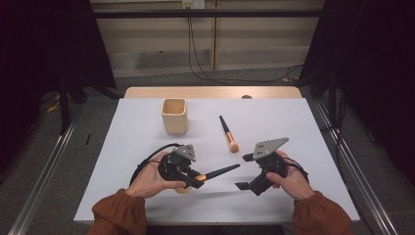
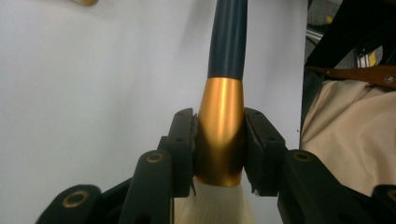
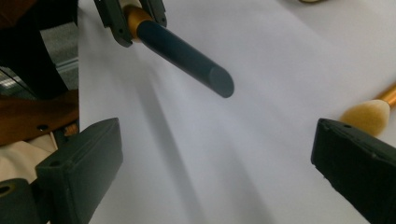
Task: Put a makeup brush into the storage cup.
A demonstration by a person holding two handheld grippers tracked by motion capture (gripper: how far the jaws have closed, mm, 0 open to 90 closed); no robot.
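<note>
Left tool point(image 1: 195, 177) clenched on the held brush point(image 1: 218, 172) at its gold ferrule point(image 2: 220, 130), handle aimed 3 o'clock, likely offered for handover. Right tool point(image 1: 246, 171) released, empty, facing the handle tip. Spare brush point(image 1: 228, 134) lies on the worktop point(image 1: 274, 117) at 12. Wooden cup point(image 1: 174, 116) at 11, upright, probably the destination.

On the tabletop point(image 1: 147, 196), a cup point(image 1: 174, 116) stood toward the far side, left of centre. A second brush point(image 1: 228, 133) lay to its right, well apart. Nearer the person, the left hand-held gripper point(image 1: 195, 177) carried a brush point(image 1: 215, 173) above the surface, its handle pointing right toward the right hand-held gripper point(image 1: 244, 171), which sat just beside the handle's tip.
</note>
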